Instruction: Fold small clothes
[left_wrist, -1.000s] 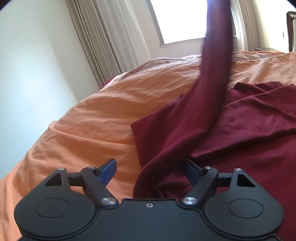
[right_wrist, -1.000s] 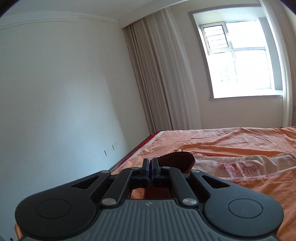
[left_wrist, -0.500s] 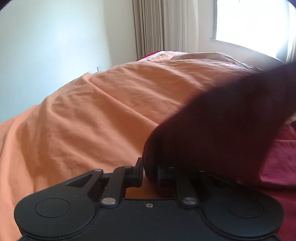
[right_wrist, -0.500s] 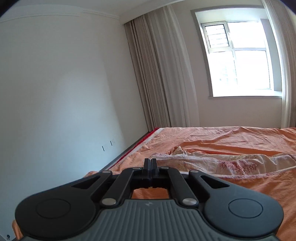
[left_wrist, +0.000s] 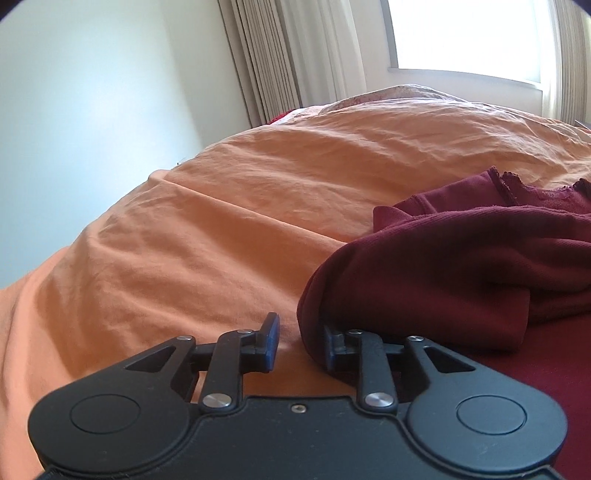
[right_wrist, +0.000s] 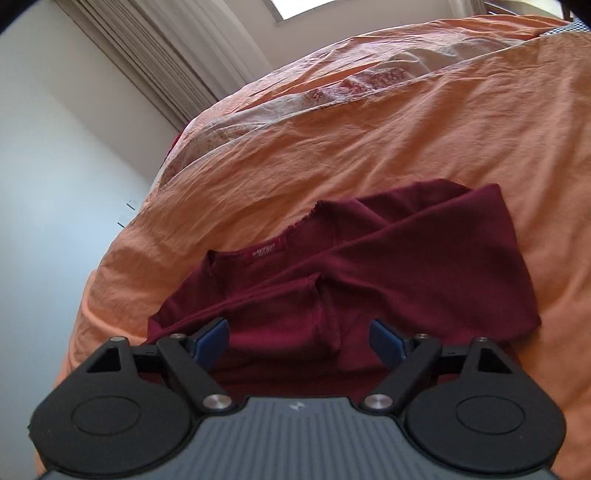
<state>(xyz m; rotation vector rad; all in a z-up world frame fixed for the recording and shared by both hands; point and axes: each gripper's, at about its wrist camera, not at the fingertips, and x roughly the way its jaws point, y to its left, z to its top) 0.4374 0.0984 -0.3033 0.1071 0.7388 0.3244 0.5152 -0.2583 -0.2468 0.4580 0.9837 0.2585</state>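
Observation:
A dark red long-sleeved shirt (right_wrist: 388, 266) lies on the orange bed cover (right_wrist: 443, 140), neck label facing up, with one sleeve laid diagonally across the body. My right gripper (right_wrist: 299, 339) hovers just above its near part, open wide, with nothing between the blue pads (right_wrist: 212, 338). In the left wrist view the shirt (left_wrist: 461, 266) is a rounded fold at the right. My left gripper (left_wrist: 301, 341) is low on the bed at the shirt's left edge and open. The fold rests against its right finger (left_wrist: 332, 345), and the jaws stand apart.
The orange bed cover (left_wrist: 221, 221) stretches left and far of the shirt. A turned-back floral strip (right_wrist: 351, 85) crosses the far bed. A pale wall (left_wrist: 92, 110), curtains (left_wrist: 288, 55) and a bright window (left_wrist: 461, 33) lie beyond the bed's edge.
My left gripper closed on the hanging red sleeve, carried it down and has now let go. My right gripper, shut and raised toward the window before, has tipped down over the shirt and opened.

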